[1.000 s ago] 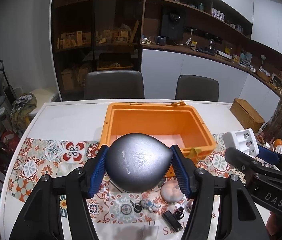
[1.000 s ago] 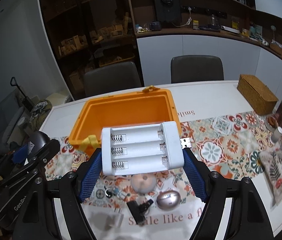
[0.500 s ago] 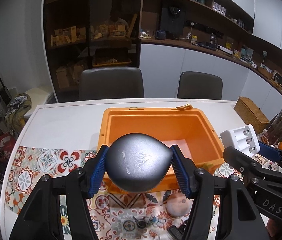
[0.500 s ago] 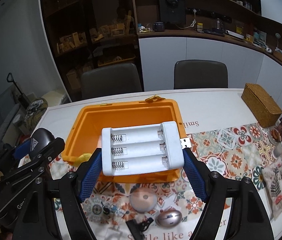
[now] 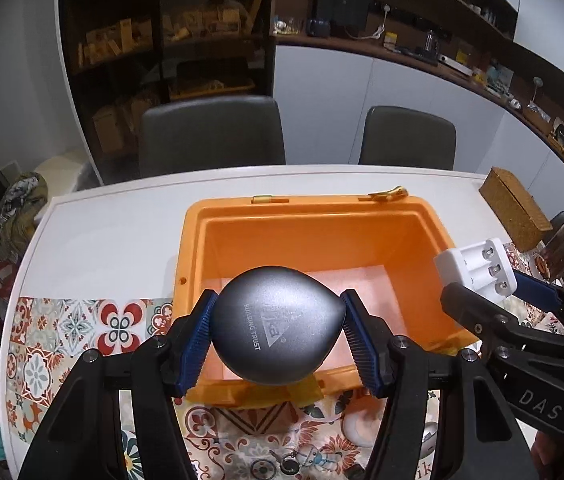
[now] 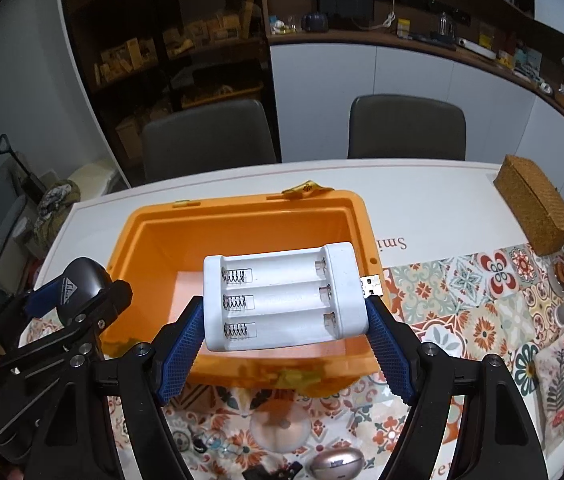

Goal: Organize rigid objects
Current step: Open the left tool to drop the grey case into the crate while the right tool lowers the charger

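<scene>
- L gripper (image 5: 278, 330): blue pads pinch a grey teardrop-shaped gadget (image 5: 276, 326) on both sides; it reads "BUILDING TRUST" w/ a triangle logo. Held in the air over the near-left part of the orange bin (image 5: 433, 236).
- R gripper (image 6: 285, 334): pads clamp the short ends of a white 3-slot battery charger (image 6: 282, 300). Slots face up, springs on the left, USB plug (image 6: 371, 285) sticking out on the right. Held above the bin's near-right part.
- Both grippers side by side at the bin's near edge, each visible in the other's view.
- Bin: open, no lid, pale floor bare where visible; sits on the white bench (image 5: 122, 224), near edge on a patterned tile runner (image 6: 461, 292).
- On the runner in front of the bin: a round pale disc (image 6: 280, 430), a pinkish oval mouse (image 6: 335, 465), small dark bits, partly hidden.
- Far right on bench: woven box (image 6: 533, 204).
- Behind bench: 2 dark chairs (image 5: 214, 132), shelves.
</scene>
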Demonstrator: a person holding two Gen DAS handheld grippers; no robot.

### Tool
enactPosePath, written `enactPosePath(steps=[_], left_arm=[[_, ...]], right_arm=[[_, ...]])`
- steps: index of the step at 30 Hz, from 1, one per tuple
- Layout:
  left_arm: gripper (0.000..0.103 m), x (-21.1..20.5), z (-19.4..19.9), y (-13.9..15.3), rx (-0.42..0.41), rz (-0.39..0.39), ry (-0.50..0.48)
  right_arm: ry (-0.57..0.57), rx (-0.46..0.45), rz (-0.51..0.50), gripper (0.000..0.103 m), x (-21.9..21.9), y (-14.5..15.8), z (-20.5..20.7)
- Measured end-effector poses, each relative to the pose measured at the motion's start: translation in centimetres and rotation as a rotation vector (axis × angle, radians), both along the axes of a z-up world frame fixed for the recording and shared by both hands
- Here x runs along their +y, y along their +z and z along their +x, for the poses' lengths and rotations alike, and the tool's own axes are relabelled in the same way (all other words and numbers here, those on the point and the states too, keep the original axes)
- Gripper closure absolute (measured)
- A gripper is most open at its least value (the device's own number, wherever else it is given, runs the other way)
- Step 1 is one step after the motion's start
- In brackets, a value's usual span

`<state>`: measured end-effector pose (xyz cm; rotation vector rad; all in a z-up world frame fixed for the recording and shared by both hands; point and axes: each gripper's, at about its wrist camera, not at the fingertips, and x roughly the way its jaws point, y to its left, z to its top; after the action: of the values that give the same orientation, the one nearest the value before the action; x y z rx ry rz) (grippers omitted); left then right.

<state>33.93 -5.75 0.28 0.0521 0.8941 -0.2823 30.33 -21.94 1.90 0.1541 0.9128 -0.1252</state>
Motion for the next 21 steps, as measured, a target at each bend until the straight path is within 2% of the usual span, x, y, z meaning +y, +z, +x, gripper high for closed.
enactPosePath(steps=[6, 11, 13, 17, 21], left_arm=[[0.041, -0.5, 1.4, -1.3, 0.042, 0.034, -0.016], [0.038, -0.3, 1.8, -1.4, 0.056, 0.049, -0.006], [0.035, 0.3, 1.7, -1.4, 0.063, 0.051, 0.017], [0.021, 1.8, 1.2, -0.9, 0.032, 0.082, 0.082], [0.018, 3.2, 0.6, -0.4, -0.003, 0.117, 0.126]], right_arm=[[-0.008, 0.044, -0.025, 0.025, 0.0, -0.7, 1.7], [-0.010, 0.071, -0.004, 0.025, -0.2, -1.4, 2.4], [-0.010, 0.080, 0.007, 0.025, -0.2, -1.6, 2.6], [-0.003, 0.091, 0.013, 0.025, -0.1, -1.9, 2.7], [0.011, 0.111, 0.027, 0.025, 0.4, -2.4, 3.2]])
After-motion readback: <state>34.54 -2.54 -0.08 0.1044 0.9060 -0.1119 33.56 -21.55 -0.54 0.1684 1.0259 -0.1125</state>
